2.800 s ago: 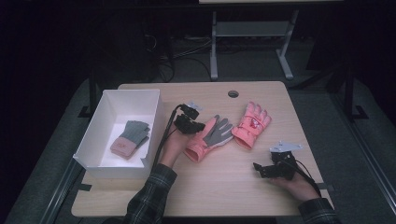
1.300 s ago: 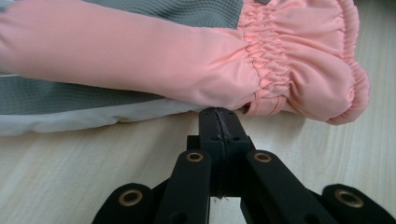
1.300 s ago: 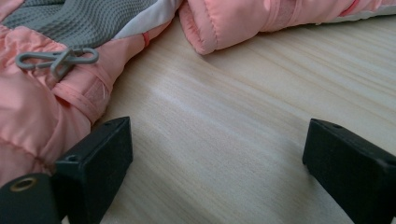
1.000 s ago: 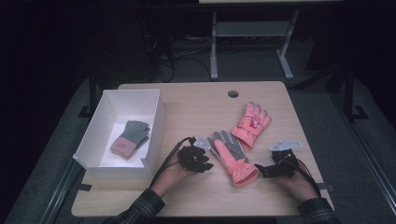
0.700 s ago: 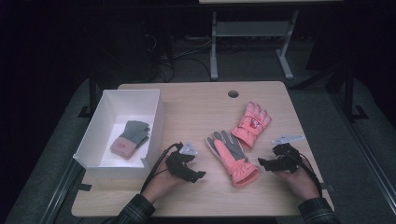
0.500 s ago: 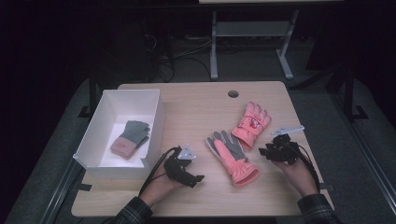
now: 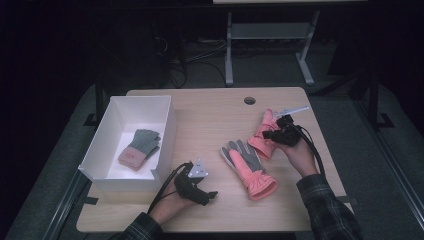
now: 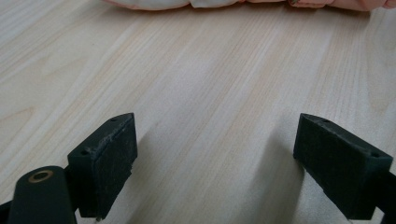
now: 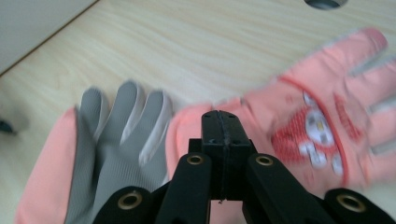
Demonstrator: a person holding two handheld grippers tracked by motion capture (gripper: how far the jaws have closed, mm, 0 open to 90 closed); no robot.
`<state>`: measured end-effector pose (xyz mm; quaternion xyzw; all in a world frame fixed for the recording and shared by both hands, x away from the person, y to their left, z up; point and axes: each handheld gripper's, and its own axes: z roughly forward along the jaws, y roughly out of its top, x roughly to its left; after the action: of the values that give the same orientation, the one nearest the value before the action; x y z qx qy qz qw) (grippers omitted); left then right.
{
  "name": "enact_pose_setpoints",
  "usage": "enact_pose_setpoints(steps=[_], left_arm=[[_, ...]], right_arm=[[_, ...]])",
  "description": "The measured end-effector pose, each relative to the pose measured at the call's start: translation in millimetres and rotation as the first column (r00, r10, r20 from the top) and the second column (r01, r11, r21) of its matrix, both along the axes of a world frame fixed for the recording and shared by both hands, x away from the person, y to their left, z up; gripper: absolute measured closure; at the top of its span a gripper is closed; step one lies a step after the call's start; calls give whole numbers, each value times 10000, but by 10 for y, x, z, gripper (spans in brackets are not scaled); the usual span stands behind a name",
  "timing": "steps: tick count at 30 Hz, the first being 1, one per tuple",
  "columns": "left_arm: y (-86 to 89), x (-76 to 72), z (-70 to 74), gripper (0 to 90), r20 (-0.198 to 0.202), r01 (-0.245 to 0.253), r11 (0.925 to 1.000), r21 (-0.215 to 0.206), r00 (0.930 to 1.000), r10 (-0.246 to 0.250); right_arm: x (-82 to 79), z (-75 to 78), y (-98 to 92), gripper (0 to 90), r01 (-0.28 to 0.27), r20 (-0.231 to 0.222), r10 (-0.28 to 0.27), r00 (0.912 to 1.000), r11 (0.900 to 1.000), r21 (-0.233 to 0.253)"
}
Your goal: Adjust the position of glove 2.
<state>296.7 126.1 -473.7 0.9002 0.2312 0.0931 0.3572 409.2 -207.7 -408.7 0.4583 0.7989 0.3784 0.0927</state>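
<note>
Two salmon-pink gloves lie on the wooden table. One lies palm up with a grey palm (image 7: 247,167) (image 9: 107,140); its cuff edge (image 8: 187,3) lies beyond the left jaws. The other, with a printed pattern (image 7: 261,140) (image 9: 317,126), lies to its right. My left gripper (image 7: 210,196) (image 8: 219,158) rests open on bare wood, left of the grey-palmed glove, with nothing between its jaws. My right gripper (image 7: 268,134) (image 9: 220,119) is shut, its tips over the patterned glove's cuff end. I see no cloth between the jaws.
A white box (image 7: 115,130) stands at the table's left with a grey and pink knit glove (image 7: 140,148) inside; its wall (image 9: 32,23) is also in the right gripper view. A cable hole (image 7: 249,100) sits near the far edge. Dark floor and a desk frame lie beyond.
The left gripper dragged the grey-palmed glove toward the front, let it go and drew back to the left. The right gripper rose from the front right to the patterned glove.
</note>
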Motion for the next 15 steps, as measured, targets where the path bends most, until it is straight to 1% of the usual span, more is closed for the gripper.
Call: enact_pose_setpoints(steps=[1, 2, 3, 4, 6, 7, 10, 11, 14, 15], left_arm=[[4, 0, -7, 127, 21, 13, 10000, -81, 10000, -12], [13, 1, -17, 126, 77, 70, 9998, -188, 9999, -69], [16, 4, -20, 126, 84, 101, 9997, -222, 9999, -99], [20, 5, -24, 127, 117, 143, 9995, -275, 9998, -140], [30, 8, -37, 127, 192, 174, 9991, -383, 9997, -166], [29, 4, -38, 127, 149, 141, 9991, -401, 9998, -135], [31, 8, -36, 127, 194, 183, 9992, -362, 9997, -176], [32, 8, -33, 127, 178, 191, 9992, -338, 9997, -185], [28, 9, -38, 127, 188, 171, 9991, -397, 9997, -163], [28, 9, -38, 127, 184, 172, 9991, -399, 9997, -164]], right_arm=[[60, -12, 45, 899, -47, 29, 47, 10000, 10000, 53], [95, -18, 73, 899, -62, -35, 63, 10000, 9998, 183], [154, -35, 125, 899, -91, -189, 94, 9998, 9999, 142], [186, -48, 155, 899, -131, -185, 133, 9997, 9999, 75], [242, -81, 219, 899, -180, -144, 181, 9997, 9998, 92], [269, -113, 253, 899, -144, -170, 145, 9997, 9999, 47], [327, -235, 304, 899, -100, -456, 98, 9989, 9999, -57], [337, -265, 316, 899, -90, -513, 94, 9986, 9999, 80], [344, -298, 364, 899, -111, -531, 108, 9985, 9999, -50], [341, -302, 384, 899, -91, -577, 79, 9983, 9998, -202]])
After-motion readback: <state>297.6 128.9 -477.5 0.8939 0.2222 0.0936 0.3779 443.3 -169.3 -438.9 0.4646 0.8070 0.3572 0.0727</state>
